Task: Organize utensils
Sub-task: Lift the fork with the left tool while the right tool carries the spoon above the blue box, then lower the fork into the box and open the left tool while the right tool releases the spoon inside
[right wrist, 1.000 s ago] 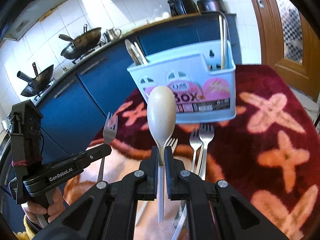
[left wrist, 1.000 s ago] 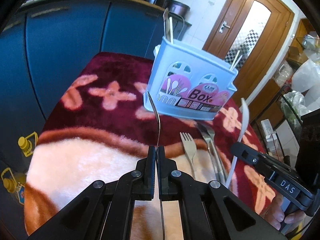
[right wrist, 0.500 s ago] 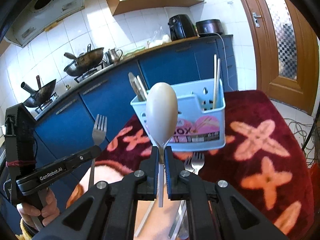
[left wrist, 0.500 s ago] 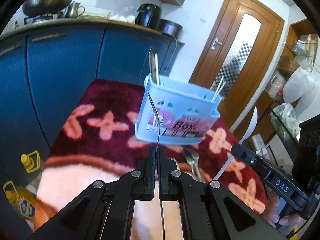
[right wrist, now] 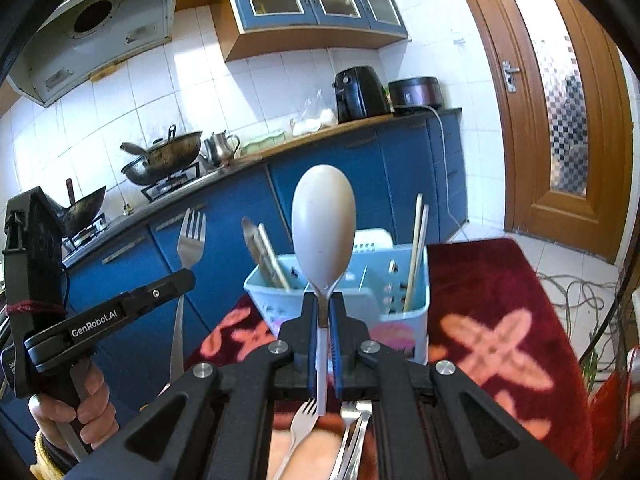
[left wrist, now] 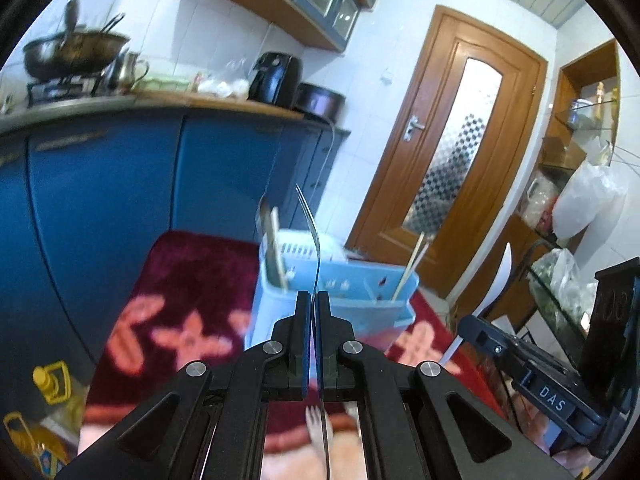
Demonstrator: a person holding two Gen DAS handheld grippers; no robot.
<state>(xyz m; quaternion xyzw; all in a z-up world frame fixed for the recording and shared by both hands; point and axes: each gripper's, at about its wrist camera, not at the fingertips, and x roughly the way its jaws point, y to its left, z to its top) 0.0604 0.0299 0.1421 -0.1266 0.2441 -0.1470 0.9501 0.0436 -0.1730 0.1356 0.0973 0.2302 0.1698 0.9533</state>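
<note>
Gripping a metal fork (left wrist: 310, 232) by its handle, the left gripper (left wrist: 311, 300) is seen with its two fingers pressed nearly together around the thin stem. The fork is held upright and seen edge-on in the left wrist view, its tines raised above a pale blue plastic utensil box (left wrist: 352, 300), which stands on a dark red blanket with pink flower shapes (left wrist: 188, 280). In the right wrist view the same fork (right wrist: 191, 236) is shown face-on, tines up, held off to the left side of the box and apart from it.

The right gripper (right wrist: 324, 304) is closed on the neck of a cream plastic spoon (right wrist: 323, 224), whose bowl is held upright in front of the box (right wrist: 404, 316). The spoon's white handle is seen passing down between the fingers. In the left wrist view this spoon (left wrist: 502, 276) is seen at the right, well apart from the fork.

Inside the box, a flat wooden piece and a dark utensil (right wrist: 264, 252) are leaned in the left compartment, and two chopsticks (right wrist: 416, 248) are stood in the right one. More forks (right wrist: 352, 432) are left lying on the blanket below the right gripper. Blue kitchen cabinets (left wrist: 100, 200) are set behind, and a wooden door (left wrist: 452, 160) is seen to the right.
</note>
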